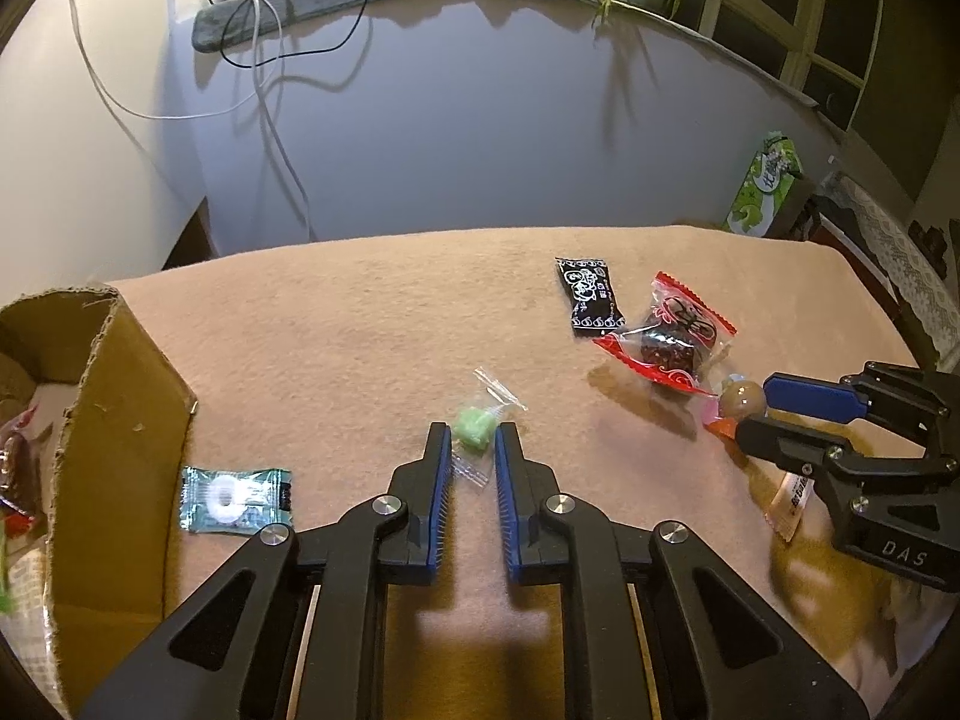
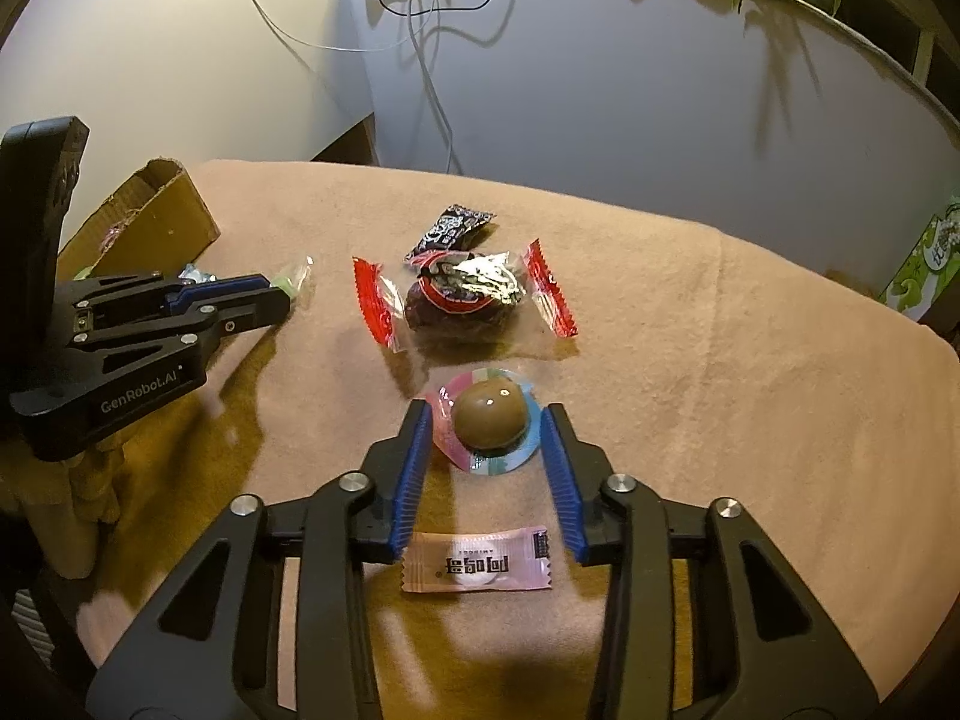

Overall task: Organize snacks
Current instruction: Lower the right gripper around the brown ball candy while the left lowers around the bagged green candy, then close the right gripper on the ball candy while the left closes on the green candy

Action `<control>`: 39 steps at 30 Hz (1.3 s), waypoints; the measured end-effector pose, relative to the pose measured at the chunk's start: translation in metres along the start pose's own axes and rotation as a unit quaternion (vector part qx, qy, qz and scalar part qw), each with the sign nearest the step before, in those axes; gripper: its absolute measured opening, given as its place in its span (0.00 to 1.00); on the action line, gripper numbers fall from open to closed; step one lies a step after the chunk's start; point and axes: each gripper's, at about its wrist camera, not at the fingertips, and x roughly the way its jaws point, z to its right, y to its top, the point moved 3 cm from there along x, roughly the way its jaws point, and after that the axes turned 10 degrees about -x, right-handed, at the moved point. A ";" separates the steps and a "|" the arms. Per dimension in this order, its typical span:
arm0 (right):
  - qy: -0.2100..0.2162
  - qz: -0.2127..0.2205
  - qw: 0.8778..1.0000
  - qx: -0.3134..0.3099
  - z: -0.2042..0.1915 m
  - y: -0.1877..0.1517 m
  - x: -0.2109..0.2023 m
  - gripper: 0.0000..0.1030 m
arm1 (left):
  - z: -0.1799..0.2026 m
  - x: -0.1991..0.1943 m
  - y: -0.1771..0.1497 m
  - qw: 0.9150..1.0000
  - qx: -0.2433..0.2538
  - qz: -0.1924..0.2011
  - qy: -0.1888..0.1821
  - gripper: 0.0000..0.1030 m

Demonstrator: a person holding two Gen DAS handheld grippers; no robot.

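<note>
My left gripper (image 1: 473,441) has its jaws close on both sides of a green candy in a clear wrapper (image 1: 474,427) on the tan cloth. My right gripper (image 2: 487,420) is open around a brown egg-shaped sweet on a round pastel wrapper (image 2: 489,414); neither pad touches it. A red-ended pack with a dark snack (image 2: 465,294) and a black sachet (image 2: 447,231) lie just beyond. A pink sachet (image 2: 477,561) lies between my right fingers near the palm. A teal mint pack (image 1: 237,498) lies beside the cardboard box (image 1: 120,420).
The cardboard box at the left holds some snacks (image 1: 15,468). The table's far edge meets a white wall with hanging cables (image 1: 270,120). A green carton (image 1: 765,186) stands beyond the right corner. The cloth (image 1: 360,324) covers the table.
</note>
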 end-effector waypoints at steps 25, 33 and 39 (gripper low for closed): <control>0.022 0.012 1.000 -0.002 0.002 0.010 0.009 0.58 | 0.002 0.003 0.003 1.000 0.005 0.003 0.003 0.46; 0.013 0.001 1.000 -0.013 -0.005 0.012 0.020 0.41 | 0.006 0.009 0.007 1.000 0.012 -0.001 0.002 0.31; 0.013 0.003 1.000 -0.007 -0.005 0.010 0.017 0.37 | 0.006 0.006 0.005 1.000 0.012 0.002 0.003 0.23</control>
